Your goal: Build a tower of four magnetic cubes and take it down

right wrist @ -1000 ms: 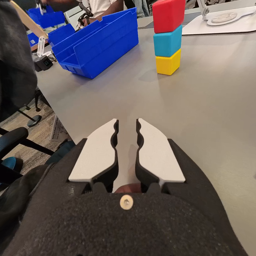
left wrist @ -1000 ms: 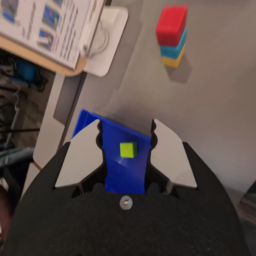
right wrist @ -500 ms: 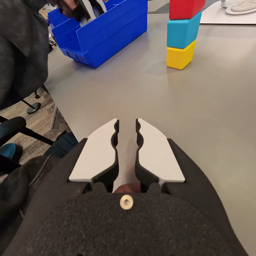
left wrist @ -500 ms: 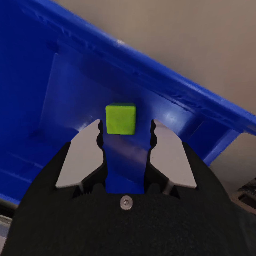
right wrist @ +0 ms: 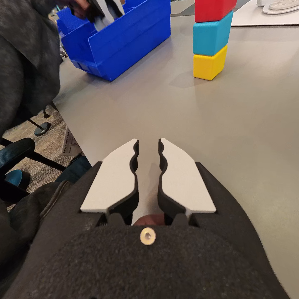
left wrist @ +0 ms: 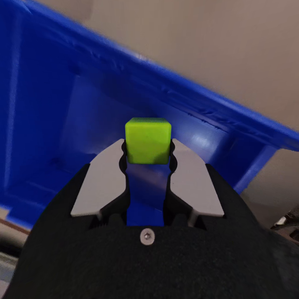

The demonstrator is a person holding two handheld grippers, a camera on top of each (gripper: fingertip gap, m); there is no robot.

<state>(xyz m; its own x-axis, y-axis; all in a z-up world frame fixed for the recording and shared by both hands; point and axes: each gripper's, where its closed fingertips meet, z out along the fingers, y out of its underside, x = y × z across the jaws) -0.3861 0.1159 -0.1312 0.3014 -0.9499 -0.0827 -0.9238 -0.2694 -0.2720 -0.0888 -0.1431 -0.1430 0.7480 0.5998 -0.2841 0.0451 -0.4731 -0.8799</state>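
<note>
A lime-green cube (left wrist: 148, 144) sits in a blue bin (left wrist: 64, 97). My left gripper (left wrist: 147, 143) is down inside the bin, and its fingertips press on the cube's two sides. In the right wrist view, a three-cube tower stands on the grey table: red (right wrist: 213, 9) on teal (right wrist: 212, 34) on yellow (right wrist: 208, 64). My right gripper (right wrist: 148, 142) hovers over the table in front of the tower. It is empty and its fingers are a narrow gap apart. The blue bin (right wrist: 129, 40) stands left of the tower, with the left gripper (right wrist: 106, 14) inside it.
A white pad (right wrist: 267, 16) lies at the back right behind the tower. The table's left edge (right wrist: 68, 123) drops to the floor, where an office chair (right wrist: 16, 153) stands. A person's dark sleeve (right wrist: 27, 56) hangs at the left.
My left gripper came down into the bin and closed on the green cube. My right gripper drifted slightly closer to the tower, with its finger gap unchanged.
</note>
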